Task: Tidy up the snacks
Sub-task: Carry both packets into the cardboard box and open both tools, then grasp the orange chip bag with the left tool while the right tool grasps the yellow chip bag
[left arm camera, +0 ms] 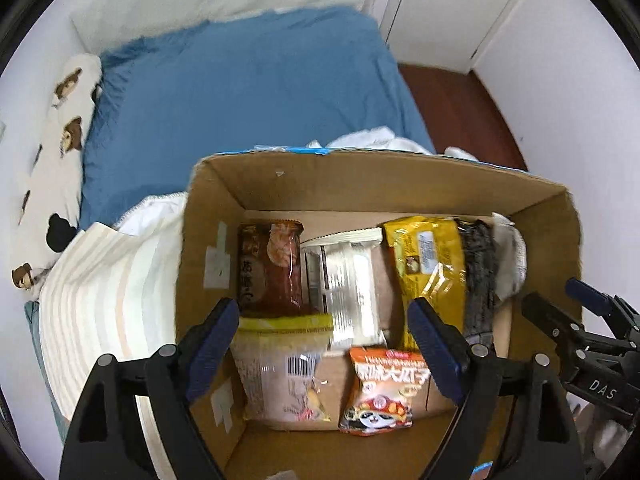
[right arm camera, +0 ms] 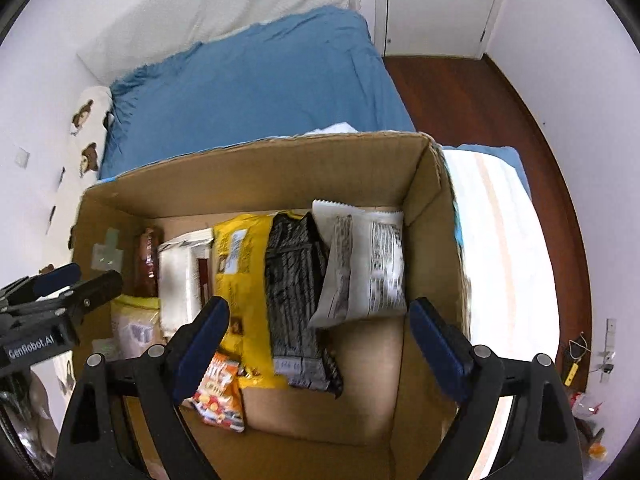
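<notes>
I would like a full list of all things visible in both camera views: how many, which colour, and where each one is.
cardboard box: 1, brown, open, on the bed
brown snack pack: 1, box's far left
white snack pack: 1, beside the brown one
yellow snack pack: 1, middle of the box
black snack pack: 1, right of the yellow one
white printed pack: 1, leaning at the far right
clear bag: 1, yellow top, near left
orange snack pack: 1, near middle
blue sheet: 1, on the bed
left gripper: 1, black, blue pads, open over the box
right gripper: 1, same colours, open
</notes>
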### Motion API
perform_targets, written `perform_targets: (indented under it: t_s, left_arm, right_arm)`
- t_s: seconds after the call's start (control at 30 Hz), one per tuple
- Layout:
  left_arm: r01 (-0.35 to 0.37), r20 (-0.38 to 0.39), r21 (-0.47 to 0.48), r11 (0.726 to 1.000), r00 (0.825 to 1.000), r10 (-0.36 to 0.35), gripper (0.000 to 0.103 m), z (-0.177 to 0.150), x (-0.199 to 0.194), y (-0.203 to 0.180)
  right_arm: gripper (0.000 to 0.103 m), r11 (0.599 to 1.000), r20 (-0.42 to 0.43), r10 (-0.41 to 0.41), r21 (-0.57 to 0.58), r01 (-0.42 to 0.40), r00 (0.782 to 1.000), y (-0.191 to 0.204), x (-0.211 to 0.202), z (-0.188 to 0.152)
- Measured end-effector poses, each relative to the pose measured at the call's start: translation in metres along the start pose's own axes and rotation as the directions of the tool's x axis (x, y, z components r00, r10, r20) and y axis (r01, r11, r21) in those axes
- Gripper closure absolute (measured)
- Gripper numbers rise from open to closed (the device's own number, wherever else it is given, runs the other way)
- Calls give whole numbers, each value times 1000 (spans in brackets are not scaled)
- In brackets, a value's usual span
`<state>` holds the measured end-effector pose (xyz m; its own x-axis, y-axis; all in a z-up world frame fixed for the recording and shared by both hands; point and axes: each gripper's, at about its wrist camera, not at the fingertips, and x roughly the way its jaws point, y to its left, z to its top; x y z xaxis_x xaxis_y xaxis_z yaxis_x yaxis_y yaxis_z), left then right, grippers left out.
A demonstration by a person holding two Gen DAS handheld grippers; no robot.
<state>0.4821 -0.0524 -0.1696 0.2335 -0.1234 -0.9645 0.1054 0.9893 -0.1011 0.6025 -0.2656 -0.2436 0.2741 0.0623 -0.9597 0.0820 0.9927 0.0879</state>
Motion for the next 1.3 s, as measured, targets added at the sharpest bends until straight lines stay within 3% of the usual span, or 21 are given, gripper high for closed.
perform_targets:
  t_s: [0.2, 0.37, 0.67, 0.87, 0.97, 1.13, 1.2, 1.3]
  left_arm:
    - [-29, 167, 14, 999, 986, 27, 17, -49, -48, -6]
    - [-37, 257, 40, 998, 966, 25, 17, -87, -84, -15]
    - [-10, 333, 31, 999, 943, -1, 17, -135, -131, -15]
    - [3, 349, -5, 1000, 937, -1, 17, -180, -148, -8]
    - [-8, 316, -30, 1000, 949, 17, 17, -215, -143, 2]
    - [-103, 162, -43, 994, 981, 109, 17, -287, -101, 25]
    - [-135, 78, -25, 991, 988, 136, 17, -315, -78, 35]
    - [-140, -77, 7, 990, 987, 140, 17, -356, -39, 47]
  right_arm:
    - [10, 999, 119, -20, -44, 25, 993, 17, -43, -46]
    - [10, 998, 178, -4, -65, 16, 984, 30, -73, -85]
    - [10, 997, 270, 45, -67, -28, 962, 39, -134, -144]
    - [10, 994, 264, 107, -54, -96, 959, 38, -153, -188]
    - [10, 989, 209, 150, -38, -145, 966, 35, -145, -219]
    - [10, 966, -10, 256, -23, -257, 967, 43, -96, -283]
    - [10, 957, -121, 288, 0, -290, 950, 51, -67, -314]
    - [10, 924, -278, 383, 113, -366, 881, 57, -21, -350]
